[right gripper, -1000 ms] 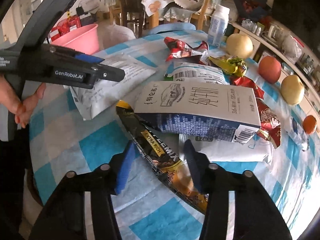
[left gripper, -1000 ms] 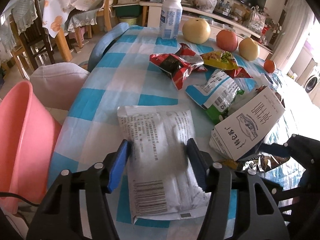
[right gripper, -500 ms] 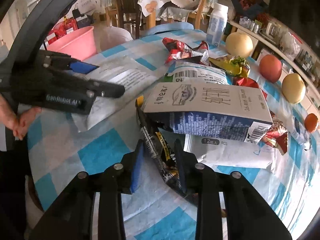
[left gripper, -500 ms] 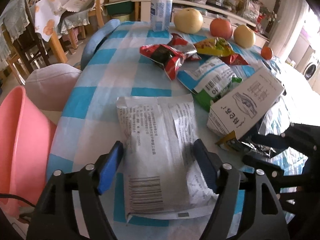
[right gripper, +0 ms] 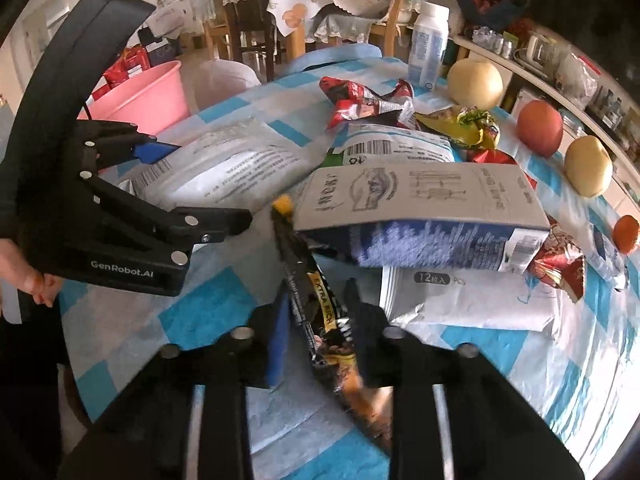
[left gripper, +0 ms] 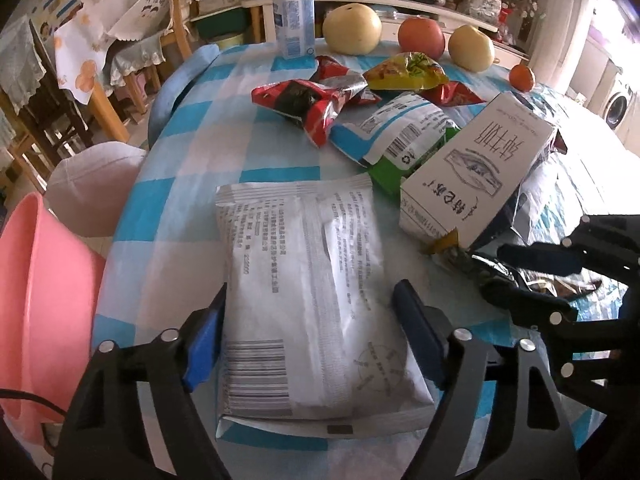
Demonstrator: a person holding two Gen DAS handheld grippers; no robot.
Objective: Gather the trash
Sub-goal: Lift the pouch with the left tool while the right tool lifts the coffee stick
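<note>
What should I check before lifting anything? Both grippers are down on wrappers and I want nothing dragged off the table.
1. Right gripper shut on the black wrapper, jaws just closing: ok.
2. Wrapper free to lift: not ok, its far end lies under the carton.
3. Left gripper gripping the white packet: not ok, jaws just opened, packet lies between them.
4. Pink bin within view: ok.
5. Fruit clear of the grippers: ok.

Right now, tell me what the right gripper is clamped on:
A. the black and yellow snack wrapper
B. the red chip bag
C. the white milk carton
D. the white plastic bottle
A: the right gripper has closed its jaws on the black and yellow snack wrapper, whose far end runs under the milk carton.
</note>
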